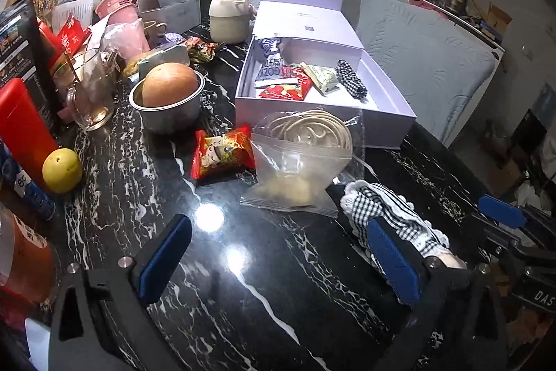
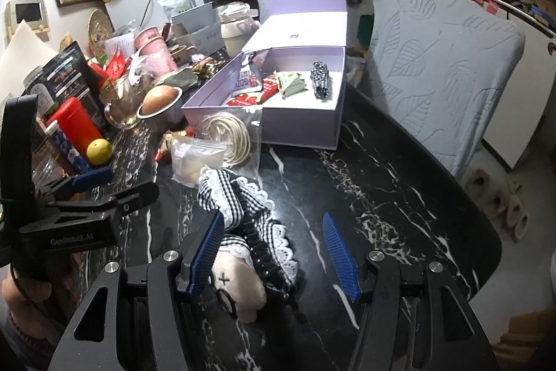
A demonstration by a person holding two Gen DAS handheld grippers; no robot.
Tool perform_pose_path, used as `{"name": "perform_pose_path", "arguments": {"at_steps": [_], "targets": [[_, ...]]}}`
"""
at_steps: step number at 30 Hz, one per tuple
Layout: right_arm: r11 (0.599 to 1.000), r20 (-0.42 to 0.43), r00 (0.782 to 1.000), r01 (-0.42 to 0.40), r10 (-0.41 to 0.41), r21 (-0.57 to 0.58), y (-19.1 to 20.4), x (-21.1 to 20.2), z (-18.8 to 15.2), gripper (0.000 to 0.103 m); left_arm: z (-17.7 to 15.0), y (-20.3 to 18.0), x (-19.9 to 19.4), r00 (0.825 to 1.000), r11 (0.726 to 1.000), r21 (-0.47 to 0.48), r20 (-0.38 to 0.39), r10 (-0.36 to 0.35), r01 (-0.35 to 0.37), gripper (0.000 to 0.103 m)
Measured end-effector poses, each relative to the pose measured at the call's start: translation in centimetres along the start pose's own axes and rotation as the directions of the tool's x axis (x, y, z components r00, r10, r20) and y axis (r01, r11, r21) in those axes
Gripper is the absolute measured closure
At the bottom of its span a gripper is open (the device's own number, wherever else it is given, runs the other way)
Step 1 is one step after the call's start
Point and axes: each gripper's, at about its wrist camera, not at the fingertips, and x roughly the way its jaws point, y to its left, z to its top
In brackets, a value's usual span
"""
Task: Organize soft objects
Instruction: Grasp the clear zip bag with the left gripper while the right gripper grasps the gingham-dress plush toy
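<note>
A soft doll in a black-and-white gingham dress with white lace (image 2: 239,204) lies on the black marble table (image 2: 382,197). My right gripper (image 2: 274,252) stands open around it. Its left pad is beside the doll's plush body and its right pad is apart from it. In the left wrist view the doll (image 1: 392,211) shows just behind the right fingertip of my left gripper (image 1: 279,259). That gripper is wide open over bare table with nothing between its fingers. An open lilac box (image 1: 389,124) behind holds a rolled gingham cloth (image 1: 351,79) and snack packets.
A zip bag with a coiled cord (image 1: 302,155) and a red snack packet (image 1: 222,152) lie before the box. A steel bowl with a round fruit (image 1: 166,93), a glass mug (image 1: 90,99), a yellow fruit (image 1: 62,171) and a red bottle (image 1: 21,120) crowd the left. A padded chair (image 2: 441,65) stands at the right.
</note>
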Motion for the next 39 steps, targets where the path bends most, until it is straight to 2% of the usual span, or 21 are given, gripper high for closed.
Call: {"name": "perform_pose_path", "arguments": {"at_steps": [7,12,19,23,29,35,39], "targets": [[1.0,-0.019,1.0,-0.013,0.013,-0.009,0.1,1.0,0.2,0.043,0.5,0.9,1.1,1.0,0.999,-0.036,-0.004,-0.025,0.025,0.0],[0.999,-0.048,0.998,-0.031,0.029,-0.026,0.5,2.2,0.3,0.043,1.1,0.8,1.9,1.0,1.0,-0.012,0.0,0.005,-0.005,0.0],[0.994,-0.101,0.992,-0.087,0.081,-0.058,1.2,3.9,0.2,0.043,2.0,0.5,4.4,0.999,1.0,0.009,-0.045,-0.026,0.026,0.0],[0.993,-0.131,0.989,-0.08,0.068,-0.083,1.5,5.2,-0.1,0.041,2.3,0.0,6.1,0.997,0.999,0.029,-0.074,-0.037,0.039,0.0],[0.995,-0.142,0.987,-0.088,0.079,-0.057,0.6,6.0,0.3,0.04,2.7,-0.4,8.0,0.994,0.997,0.051,-0.095,-0.057,0.062,0.0],[0.998,-0.136,0.989,-0.053,0.05,-0.019,-1.0,6.0,0.5,0.04,2.3,-1.0,9.7,0.99,0.995,0.068,-0.128,-0.058,0.067,0.0],[1.0,-0.13,0.991,-0.029,0.028,-0.005,-1.7,5.6,0.4,0.04,1.9,-1.3,10.0,0.993,0.994,0.085,-0.107,-0.057,0.067,0.004]]}}
